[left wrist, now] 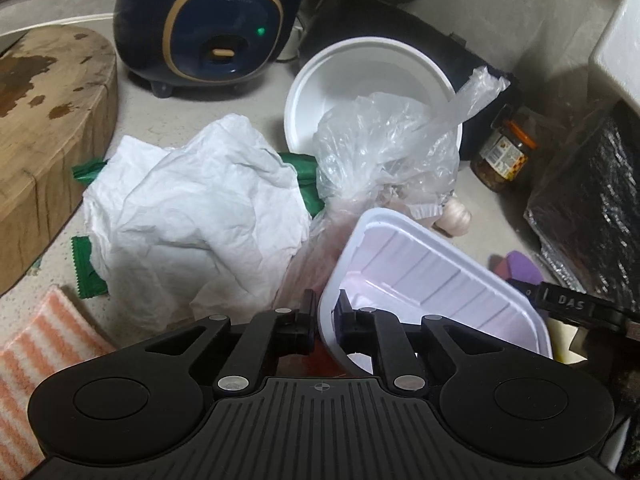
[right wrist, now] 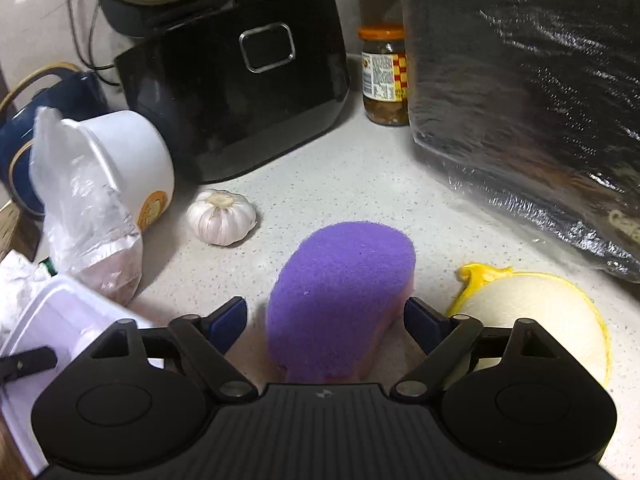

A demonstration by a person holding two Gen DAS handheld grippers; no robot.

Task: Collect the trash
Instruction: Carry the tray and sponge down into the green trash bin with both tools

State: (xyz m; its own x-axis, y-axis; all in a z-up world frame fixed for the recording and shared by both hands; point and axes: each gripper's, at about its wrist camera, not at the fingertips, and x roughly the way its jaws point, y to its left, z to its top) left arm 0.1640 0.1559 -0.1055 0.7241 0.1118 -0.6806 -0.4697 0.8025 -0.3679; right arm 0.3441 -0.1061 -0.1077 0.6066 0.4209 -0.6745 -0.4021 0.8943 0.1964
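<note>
Left gripper (left wrist: 325, 312): jaws narrow, pinching the near rim of the white rectangular foam tray (left wrist: 436, 276), held tilted. Right gripper (right wrist: 325, 316): wide, straddling the purple oval sponge (right wrist: 340, 300), pads clear. Crumpled white paper (left wrist: 196, 216) and clear plastic bag (left wrist: 384, 152) lie on the counter. Risk: thin edge grip, tray may slip or crack; the sponge may not be trash.
</note>
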